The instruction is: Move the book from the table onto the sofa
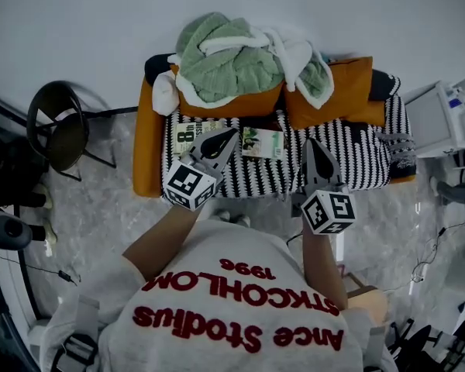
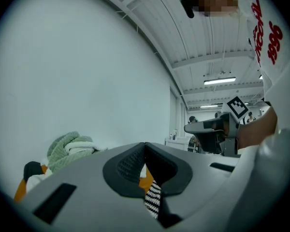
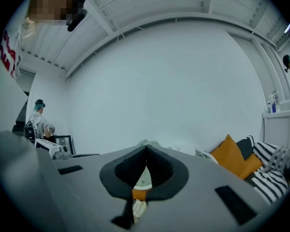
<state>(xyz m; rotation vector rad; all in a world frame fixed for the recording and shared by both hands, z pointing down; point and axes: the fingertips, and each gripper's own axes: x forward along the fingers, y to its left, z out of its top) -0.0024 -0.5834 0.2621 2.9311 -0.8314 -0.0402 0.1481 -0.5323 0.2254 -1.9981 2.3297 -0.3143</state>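
Two books lie side by side on the sofa's striped seat: a white and green one and a green-covered one. My left gripper hovers over the gap between them, shut and empty. My right gripper hangs over the striped seat just right of the second book, also shut with nothing in it. In the left gripper view the jaws meet tip to tip, with striped fabric and an orange cushion showing below. The right gripper view shows closed jaws too, with a slip of printed cover under them.
A green and white blanket is heaped on orange cushions at the sofa's back. A black round chair stands to the left, a white cabinet to the right. A cardboard box sits by my right side.
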